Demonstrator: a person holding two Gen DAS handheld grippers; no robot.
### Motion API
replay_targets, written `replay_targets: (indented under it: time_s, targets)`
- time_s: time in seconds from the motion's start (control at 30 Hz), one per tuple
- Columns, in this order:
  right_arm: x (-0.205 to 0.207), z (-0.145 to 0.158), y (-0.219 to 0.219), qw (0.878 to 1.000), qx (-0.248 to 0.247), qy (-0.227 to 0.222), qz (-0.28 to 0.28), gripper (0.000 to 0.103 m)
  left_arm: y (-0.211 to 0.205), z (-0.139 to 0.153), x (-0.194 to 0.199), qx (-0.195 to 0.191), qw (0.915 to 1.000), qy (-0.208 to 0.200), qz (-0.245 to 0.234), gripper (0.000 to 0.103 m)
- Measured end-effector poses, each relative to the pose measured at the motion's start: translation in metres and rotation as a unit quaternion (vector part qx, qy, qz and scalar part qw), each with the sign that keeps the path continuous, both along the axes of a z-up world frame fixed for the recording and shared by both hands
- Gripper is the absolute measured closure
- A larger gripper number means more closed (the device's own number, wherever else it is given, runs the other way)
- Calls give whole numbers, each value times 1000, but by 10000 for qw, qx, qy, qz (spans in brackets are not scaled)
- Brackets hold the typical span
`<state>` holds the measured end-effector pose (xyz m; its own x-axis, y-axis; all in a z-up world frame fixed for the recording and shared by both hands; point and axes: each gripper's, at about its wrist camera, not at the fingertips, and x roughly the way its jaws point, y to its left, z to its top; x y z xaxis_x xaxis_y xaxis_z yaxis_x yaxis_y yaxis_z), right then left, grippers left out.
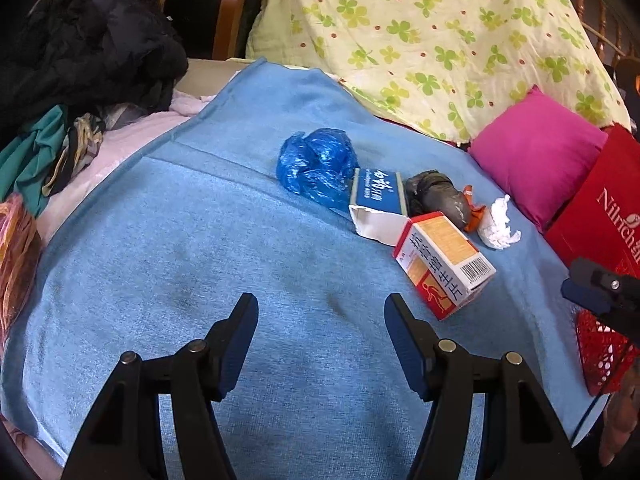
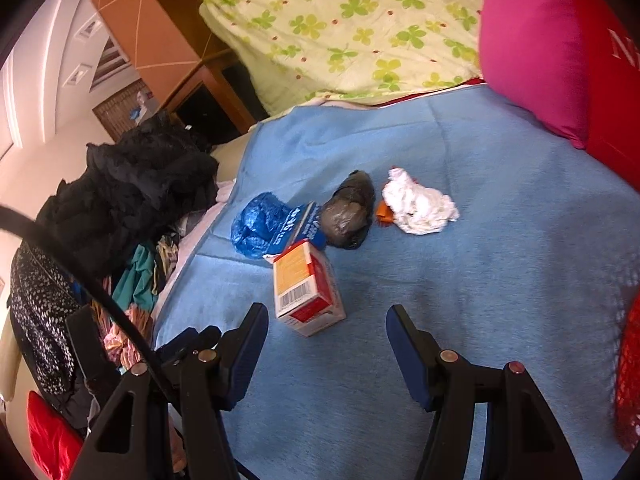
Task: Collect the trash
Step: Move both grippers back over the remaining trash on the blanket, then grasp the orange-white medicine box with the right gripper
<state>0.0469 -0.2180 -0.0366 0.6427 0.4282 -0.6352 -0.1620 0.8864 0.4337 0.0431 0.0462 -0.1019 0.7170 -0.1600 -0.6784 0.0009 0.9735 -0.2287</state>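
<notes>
Trash lies on a blue blanket (image 1: 200,240): a crumpled blue plastic bag (image 1: 316,164), a blue-and-white box (image 1: 378,208), an orange-and-white box (image 1: 444,264), a grey wad (image 1: 438,196), an orange scrap (image 1: 474,208) and a white tissue (image 1: 498,222). My left gripper (image 1: 320,308) is open and empty, short of the boxes. My right gripper (image 2: 326,320) is open and empty, just before the orange-and-white box (image 2: 306,288). The right wrist view also shows the blue bag (image 2: 258,224), grey wad (image 2: 350,212) and tissue (image 2: 418,204).
A red mesh basket (image 1: 600,348) sits at the right edge, also in the right wrist view (image 2: 630,380). A pink pillow (image 1: 536,152), a red box (image 1: 604,208) and a clover-print quilt (image 1: 440,32) lie behind. Dark clothes (image 1: 88,40) pile at left.
</notes>
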Motion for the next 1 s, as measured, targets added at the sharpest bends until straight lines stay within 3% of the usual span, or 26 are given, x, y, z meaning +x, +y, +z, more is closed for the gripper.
replay_targets:
  time_s: [0.27, 0.7, 0.8, 1.0]
  targets:
    - [30, -10, 34, 9990, -345, 45, 275, 37, 21, 1, 0, -241, 9991, 86, 334, 37]
    - [65, -43, 86, 9930, -1037, 139, 551, 37, 26, -5, 3, -214, 9984, 242, 458, 37]
    - [68, -52, 88, 9918, -1142, 238, 517, 49, 26, -6, 4, -163, 9984, 257, 485, 37]
    - [60, -47, 79, 9931, -1014, 242, 532, 50, 24, -7, 6, -110, 9984, 228, 496, 37]
